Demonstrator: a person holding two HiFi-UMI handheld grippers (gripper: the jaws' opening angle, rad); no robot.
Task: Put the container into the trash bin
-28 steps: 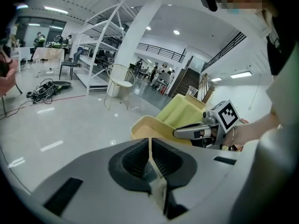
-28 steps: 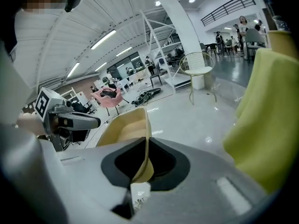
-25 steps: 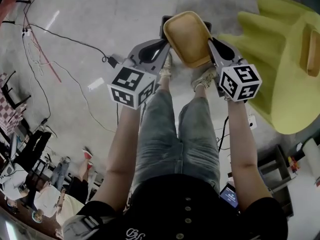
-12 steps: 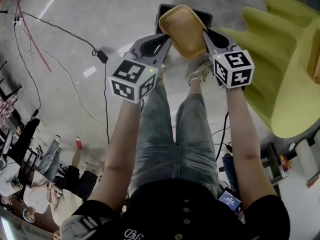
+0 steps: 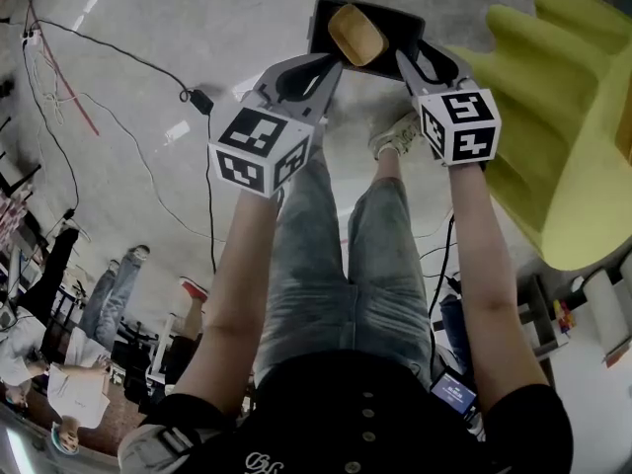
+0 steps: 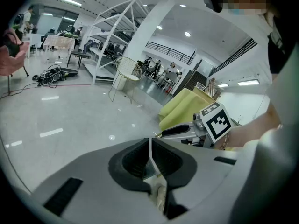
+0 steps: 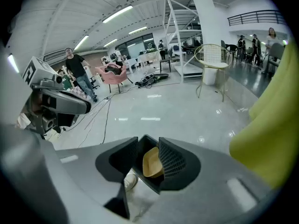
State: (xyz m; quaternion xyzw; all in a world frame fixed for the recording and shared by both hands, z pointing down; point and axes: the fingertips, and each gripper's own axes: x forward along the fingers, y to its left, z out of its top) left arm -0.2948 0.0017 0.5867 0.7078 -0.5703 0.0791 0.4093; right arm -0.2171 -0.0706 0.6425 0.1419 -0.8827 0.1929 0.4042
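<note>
Opening wide, the right gripper (image 7: 148, 143) has its jaws apart with nothing pressed between the pads. Through the gap, its own view shows the container (image 7: 152, 162) lying tilted inside the dark bin (image 7: 145, 181) below. The left gripper (image 6: 149, 146) has its jaws together, the pads meeting along a thin line, and nothing can be made out between them.

In the head view both grippers point down and forward, one at each side of the bin, which stands on the floor (image 5: 197, 38) just past the person's shoes (image 5: 395, 136). The tan container sits within the bin's opening, free of both grippers, nearer the left gripper's tip than the right's. A big yellow seat (image 5: 558, 126) stands just beside the bin on the right. A black cable (image 5: 118, 57) trails across the floor on the left.
</note>
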